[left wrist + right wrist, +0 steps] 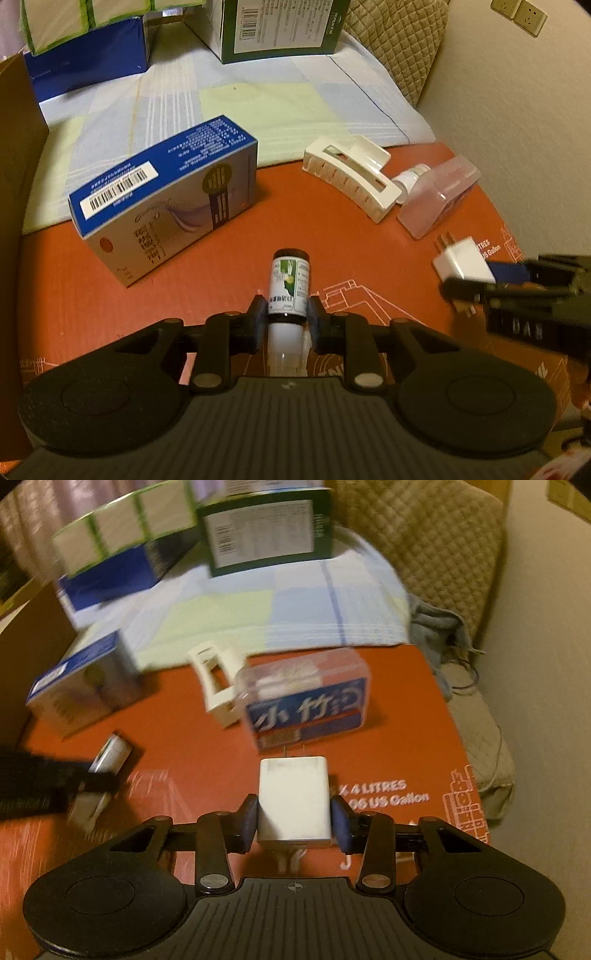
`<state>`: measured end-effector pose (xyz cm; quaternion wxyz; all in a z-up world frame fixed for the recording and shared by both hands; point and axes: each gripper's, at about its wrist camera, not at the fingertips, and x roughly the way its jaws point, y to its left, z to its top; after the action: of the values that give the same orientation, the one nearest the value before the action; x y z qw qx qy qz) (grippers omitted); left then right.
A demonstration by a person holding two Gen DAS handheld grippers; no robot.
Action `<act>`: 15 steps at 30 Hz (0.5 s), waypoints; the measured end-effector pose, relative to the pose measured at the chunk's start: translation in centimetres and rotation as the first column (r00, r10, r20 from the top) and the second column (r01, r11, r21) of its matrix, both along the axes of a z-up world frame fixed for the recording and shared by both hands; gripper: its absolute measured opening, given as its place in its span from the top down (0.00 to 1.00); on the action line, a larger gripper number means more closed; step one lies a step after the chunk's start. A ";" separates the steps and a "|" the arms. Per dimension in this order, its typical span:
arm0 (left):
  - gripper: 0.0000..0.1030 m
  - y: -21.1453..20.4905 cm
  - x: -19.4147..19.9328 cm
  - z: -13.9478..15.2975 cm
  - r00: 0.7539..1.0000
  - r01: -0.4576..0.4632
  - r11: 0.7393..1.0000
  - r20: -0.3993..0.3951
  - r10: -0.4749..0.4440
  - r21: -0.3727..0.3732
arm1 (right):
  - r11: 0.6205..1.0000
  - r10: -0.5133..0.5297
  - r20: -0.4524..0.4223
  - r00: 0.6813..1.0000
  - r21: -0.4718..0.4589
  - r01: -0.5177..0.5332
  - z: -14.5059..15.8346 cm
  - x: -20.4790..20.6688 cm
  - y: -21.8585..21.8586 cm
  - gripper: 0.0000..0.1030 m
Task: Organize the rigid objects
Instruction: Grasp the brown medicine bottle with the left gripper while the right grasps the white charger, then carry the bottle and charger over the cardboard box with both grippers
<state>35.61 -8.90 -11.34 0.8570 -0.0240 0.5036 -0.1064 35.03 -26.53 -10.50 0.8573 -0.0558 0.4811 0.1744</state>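
Item one: small bottle (288, 286), dark glass, white-and-green label, white cap toward my camera. My left tool (287, 314) is clamped on its body, holding it above the near middle of the red cardboard surface (229, 236).

Item two: white charger plug (293, 799), two prongs pointing away. My right tool (294, 818) is closed on its sides, above the surface's near right part.

Item three: blue-and-white carton (166, 195), lying near the left edge.

Item four: white hair claw (351, 177), toward the far edge, touching a clear plastic box (439, 195); a small tube between them is mostly hidden.

The right wrist view is motion-blurred; label print is unreadable.

Beyond the far edge: checked cloth (229, 103), stacked boxes (280, 29), quilted cushion (399, 40), pale wall.
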 end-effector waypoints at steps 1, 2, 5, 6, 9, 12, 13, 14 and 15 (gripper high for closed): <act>0.77 0.0 0.1 0.1 1.000 0.003 1.000 0.002 -0.003 0.000 | 1.000 0.012 -0.004 1.000 0.003 -0.012 0.0 -0.3 0.0 0.62; 0.74 -0.2 0.3 0.1 1.000 0.009 1.000 0.003 -0.009 0.006 | 1.000 0.011 -0.011 1.000 0.009 -0.011 -0.1 -0.4 -0.1 0.62; 0.74 -0.6 0.7 0.0 1.000 0.025 0.999 0.001 -0.025 0.022 | 1.000 -0.001 -0.021 1.000 0.029 0.001 -0.1 -0.5 -0.3 0.62; 0.74 -0.7 0.9 -0.1 1.000 0.031 0.999 -0.001 -0.031 0.029 | 0.999 -0.005 -0.023 1.000 0.032 0.005 -0.2 -0.4 -0.3 0.62; 0.74 -1.1 1.0 -0.4 0.999 0.038 0.998 -0.007 -0.037 0.051 | 0.999 -0.014 -0.021 1.000 0.036 0.015 -0.1 -0.2 -0.3 0.62; 0.75 -1.4 0.8 -0.5 0.999 0.052 0.996 0.004 -0.053 0.075 | 0.999 -0.014 -0.011 1.000 0.031 0.014 0.0 -0.1 -0.3 0.62; 0.75 -1.5 0.7 -0.5 0.998 0.059 0.994 0.008 -0.060 0.088 | 0.999 -0.014 -0.009 1.000 0.029 0.014 0.0 -0.1 -0.2 0.62; 0.77 -1.6 0.5 -0.5 0.998 0.064 0.993 0.011 -0.065 0.098 | 1.000 -0.013 -0.006 1.000 0.027 0.013 0.0 -0.1 -0.2 0.62; 0.78 -1.7 0.4 -0.6 0.998 0.068 0.992 0.013 -0.069 0.110 | 1.000 -0.011 -0.003 1.000 0.022 0.011 0.0 -0.1 -0.1 0.62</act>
<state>35.99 -10.58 -11.90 0.8571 0.0412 0.5020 -0.1082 34.95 -26.62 -10.52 0.8580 -0.0434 0.4808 0.1752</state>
